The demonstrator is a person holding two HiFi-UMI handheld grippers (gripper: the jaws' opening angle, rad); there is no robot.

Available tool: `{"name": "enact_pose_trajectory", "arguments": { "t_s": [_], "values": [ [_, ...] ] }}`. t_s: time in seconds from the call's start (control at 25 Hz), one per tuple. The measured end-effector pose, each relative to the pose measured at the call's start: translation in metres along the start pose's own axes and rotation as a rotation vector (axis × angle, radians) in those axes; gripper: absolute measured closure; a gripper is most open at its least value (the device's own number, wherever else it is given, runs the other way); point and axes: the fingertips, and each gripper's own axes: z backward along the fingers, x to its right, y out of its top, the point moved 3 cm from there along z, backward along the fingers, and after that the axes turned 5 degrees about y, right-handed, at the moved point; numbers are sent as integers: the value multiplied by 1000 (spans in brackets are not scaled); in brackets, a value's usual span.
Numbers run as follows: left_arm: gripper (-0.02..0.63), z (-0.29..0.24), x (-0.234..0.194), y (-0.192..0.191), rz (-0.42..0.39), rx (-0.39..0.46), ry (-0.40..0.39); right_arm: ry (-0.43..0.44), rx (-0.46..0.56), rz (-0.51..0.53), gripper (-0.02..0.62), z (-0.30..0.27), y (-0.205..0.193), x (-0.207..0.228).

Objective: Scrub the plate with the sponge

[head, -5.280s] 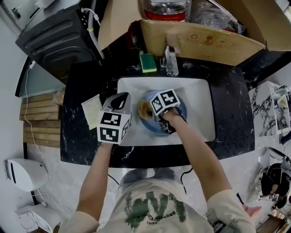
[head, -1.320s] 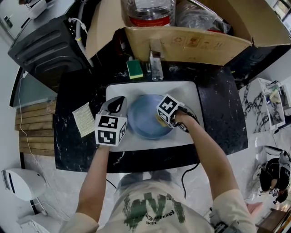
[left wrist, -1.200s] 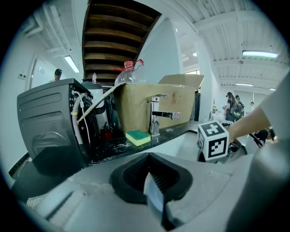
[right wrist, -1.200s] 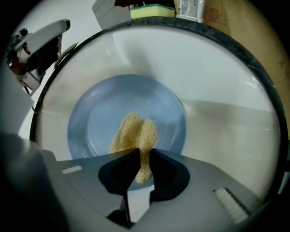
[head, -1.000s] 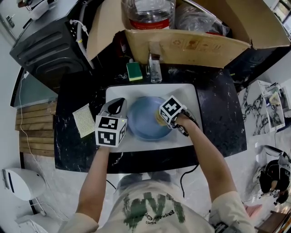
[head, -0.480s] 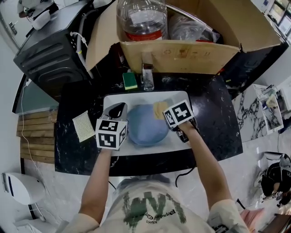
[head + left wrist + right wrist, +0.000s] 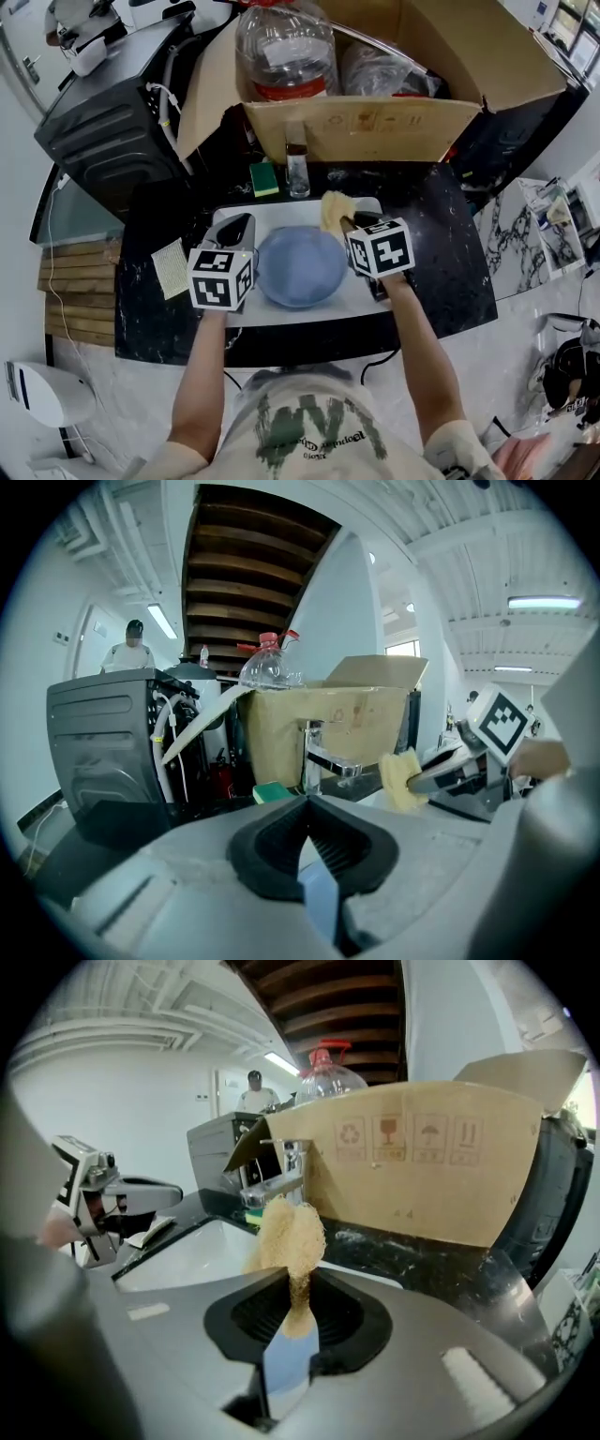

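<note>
head view: high above, faces steeply down, takes in the whole sink (image 7: 291,211) | left gripper view: low at sink's left, faces far, close | right gripper view: low at right, faces far-left, close | shared by all: tap (image 7: 314,747), box (image 7: 422,1176), sponge (image 7: 286,1232)

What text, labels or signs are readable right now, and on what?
No readable words anywhere.
Box: four signs, no words: recycling loop, glass, umbrella, up arrows.
Bottle label: red, too blurred to read.
Shirt print: green lettering, unreadable.
Cubes: square markers only, no text.
</note>
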Motion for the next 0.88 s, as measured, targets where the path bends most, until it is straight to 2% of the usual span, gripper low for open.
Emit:
{"name": "enact_pose_trajectory", "arguments": {
  "t_s": [0.24,0.4,0.88],
  "values": [
    [607,6,-4,9,-3,30,18,-28,167,-23,534,26,23,-1],
    [606,8,-2,11,-27,35,3,-60,248,-17,534,36,33,0],
    [606,12,-14,12,-4,51,11,-97,347,65,537,47,49,-8]
  ]
}}
